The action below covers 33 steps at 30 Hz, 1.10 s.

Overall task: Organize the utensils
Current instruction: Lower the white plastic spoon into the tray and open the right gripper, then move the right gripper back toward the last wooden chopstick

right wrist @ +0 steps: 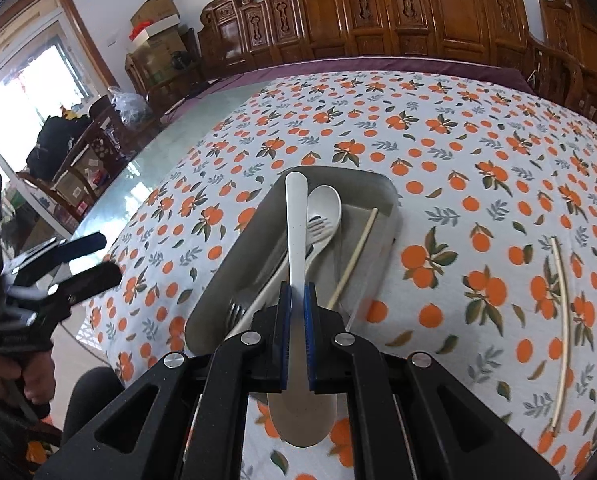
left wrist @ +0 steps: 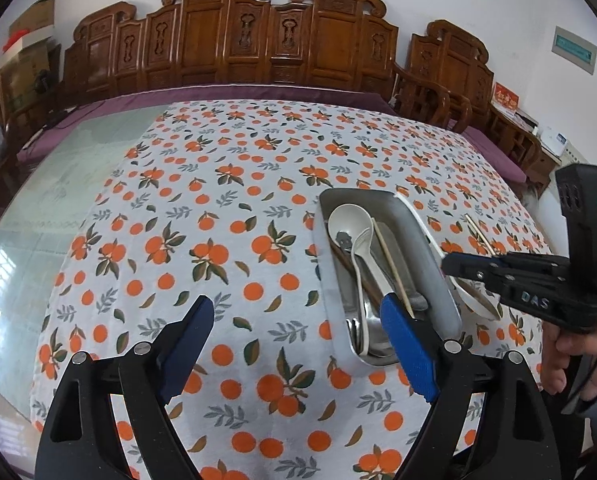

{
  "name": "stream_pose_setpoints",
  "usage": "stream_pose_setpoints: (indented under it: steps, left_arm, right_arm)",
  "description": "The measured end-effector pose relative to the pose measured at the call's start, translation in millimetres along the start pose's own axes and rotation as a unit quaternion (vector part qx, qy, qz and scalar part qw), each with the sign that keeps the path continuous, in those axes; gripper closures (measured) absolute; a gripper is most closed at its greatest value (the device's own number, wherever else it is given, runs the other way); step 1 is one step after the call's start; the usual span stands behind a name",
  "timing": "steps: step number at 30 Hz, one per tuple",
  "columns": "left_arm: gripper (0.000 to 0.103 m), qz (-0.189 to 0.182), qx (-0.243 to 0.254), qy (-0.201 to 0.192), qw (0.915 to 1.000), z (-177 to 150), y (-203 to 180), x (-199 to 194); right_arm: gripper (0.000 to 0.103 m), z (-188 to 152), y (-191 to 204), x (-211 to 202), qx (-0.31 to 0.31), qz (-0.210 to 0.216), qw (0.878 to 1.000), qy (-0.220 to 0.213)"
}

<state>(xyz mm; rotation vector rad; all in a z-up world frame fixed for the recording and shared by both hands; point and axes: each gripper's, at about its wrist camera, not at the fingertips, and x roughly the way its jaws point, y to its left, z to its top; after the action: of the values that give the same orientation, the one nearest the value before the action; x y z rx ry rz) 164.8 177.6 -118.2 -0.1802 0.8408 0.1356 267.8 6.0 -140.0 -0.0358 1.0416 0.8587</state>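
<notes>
While the right gripper [right wrist: 297, 300] clamps the handle of a long white plastic spoon [right wrist: 296, 240], its handle reaches over the grey metal rectangular tray [right wrist: 218, 280] and its bowl hangs near the tray's close edge. Inside the tray lie another white spoon [right wrist: 324, 204], a white plastic fork [right wrist: 316, 236] and a thin bamboo chopstick [right wrist: 354, 256]. A second pale chopstick [right wrist: 562, 320] lies on the orange-printed tablecloth [right wrist: 438, 140], well apart. The left gripper [left wrist: 298, 344] hovers beside the tray, jaws wide, holding nothing.
</notes>
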Motion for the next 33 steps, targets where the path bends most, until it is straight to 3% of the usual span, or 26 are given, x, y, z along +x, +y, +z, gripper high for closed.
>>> stream_pose_setpoints:
  steps: [6, 20, 26, 33]
  left_arm:
    - [0.021, 0.002, -0.007, -0.003, 1.0000, -1, 6, -4]
    - [0.021, 0.000, -0.007, -0.007, 0.9999, 0, 8, -9]
    - [0.021, -0.001, -0.005, -0.006, 1.0000, 0, 4, -10]
    - [0.021, -0.008, -0.005, -0.010, 0.9999, 2, -4, -13]
  right_arm:
    - [0.095, 12, -2, 23, 0.037, -0.004, 0.999, 0.000]
    - [0.095, 22, -18, 58, 0.051, -0.085, 0.995, 0.012]
    - [0.095, 20, -23, 65, 0.062, -0.077, 0.995, 0.022]
    - [0.093, 19, -16, 42, 0.039, -0.051, 0.998, -0.010]
